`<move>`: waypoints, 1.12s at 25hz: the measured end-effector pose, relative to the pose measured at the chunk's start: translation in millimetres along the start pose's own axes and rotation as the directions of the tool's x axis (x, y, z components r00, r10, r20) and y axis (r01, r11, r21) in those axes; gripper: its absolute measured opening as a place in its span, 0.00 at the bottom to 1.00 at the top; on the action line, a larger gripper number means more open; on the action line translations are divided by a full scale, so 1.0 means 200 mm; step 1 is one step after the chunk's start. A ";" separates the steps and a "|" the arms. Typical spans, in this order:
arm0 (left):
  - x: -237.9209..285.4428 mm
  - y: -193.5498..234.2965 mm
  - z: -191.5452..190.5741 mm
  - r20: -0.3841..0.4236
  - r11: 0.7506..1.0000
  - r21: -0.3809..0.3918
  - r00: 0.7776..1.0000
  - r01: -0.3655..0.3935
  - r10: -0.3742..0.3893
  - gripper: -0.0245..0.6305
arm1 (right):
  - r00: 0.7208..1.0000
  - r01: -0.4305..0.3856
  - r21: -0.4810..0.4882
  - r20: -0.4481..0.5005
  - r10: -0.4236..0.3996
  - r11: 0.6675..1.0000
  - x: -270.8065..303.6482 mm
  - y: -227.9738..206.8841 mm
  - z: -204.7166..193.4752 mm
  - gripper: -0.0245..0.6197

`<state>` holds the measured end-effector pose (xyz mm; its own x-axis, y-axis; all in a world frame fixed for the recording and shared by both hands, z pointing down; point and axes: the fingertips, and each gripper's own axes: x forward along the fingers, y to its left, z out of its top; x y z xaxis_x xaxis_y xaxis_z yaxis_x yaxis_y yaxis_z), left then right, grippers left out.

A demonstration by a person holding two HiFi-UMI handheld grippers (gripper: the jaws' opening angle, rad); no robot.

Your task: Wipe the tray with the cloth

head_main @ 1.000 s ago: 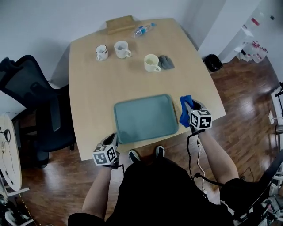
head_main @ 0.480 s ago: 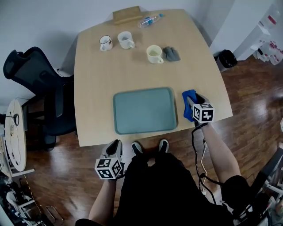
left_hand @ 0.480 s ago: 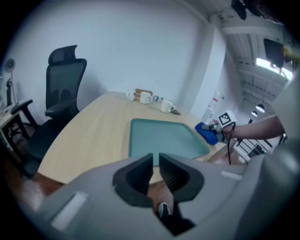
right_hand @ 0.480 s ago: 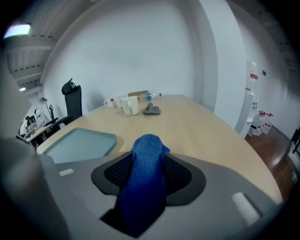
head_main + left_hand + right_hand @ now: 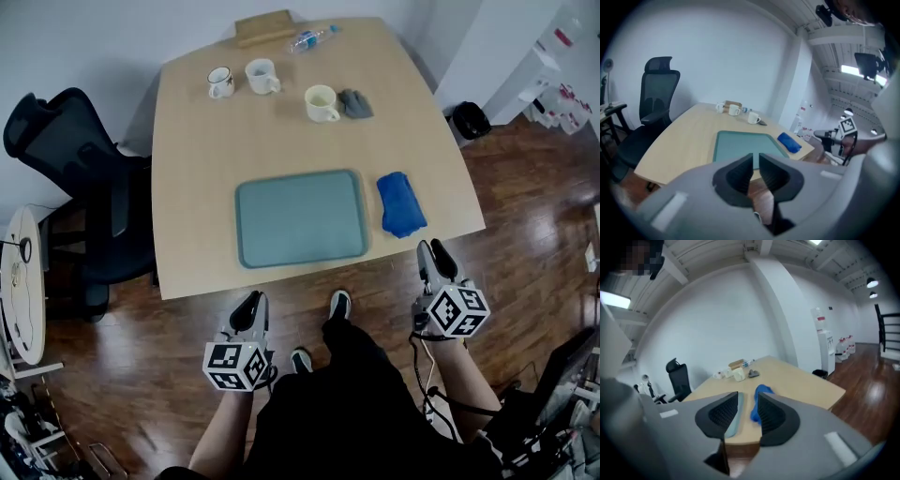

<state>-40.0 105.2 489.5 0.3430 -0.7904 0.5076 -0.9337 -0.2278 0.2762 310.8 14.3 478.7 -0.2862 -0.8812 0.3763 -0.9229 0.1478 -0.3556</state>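
Cloth (image 5: 401, 202) lies on counter (image 5: 197, 169), just right of tray (image 5: 300, 218). Left tongs (image 5: 249, 307) narrowly apart, empty; right tongs (image 5: 437, 261) closing, empty.

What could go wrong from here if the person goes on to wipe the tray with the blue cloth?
1. The blue cloth lies close to the right edge of the table. The right gripper, off the table with jaws closing on nothing, could nudge it off unless it opens wider first.
2. The tray sits near the front edge and the left gripper is not steadying it, so a wipe towards the person might slide it off.
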 end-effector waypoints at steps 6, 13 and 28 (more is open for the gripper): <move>-0.33 -0.13 -0.15 0.050 0.992 0.001 0.991 0.123 -0.123 0.10 | 0.971 -0.195 0.203 -0.100 0.218 0.960 -0.46 0.60 -0.37 0.25; -0.75 -0.11 -0.35 0.080 0.986 -0.014 0.983 0.167 -0.165 0.10 | 0.924 -0.348 0.099 -0.129 0.359 0.932 -0.78 1.13 -0.57 0.23; -0.98 -0.41 -0.36 0.128 0.989 0.030 0.981 0.142 -0.145 0.08 | 0.870 -0.488 -0.080 -0.117 0.478 0.869 -1.07 1.26 -0.51 0.20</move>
<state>-23.1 319.0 425.5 0.4587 -0.8150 0.3540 -0.8781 -0.3548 0.3211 113.2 286.5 394.6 -0.7205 -0.6439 0.2573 -0.6829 0.5946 -0.4243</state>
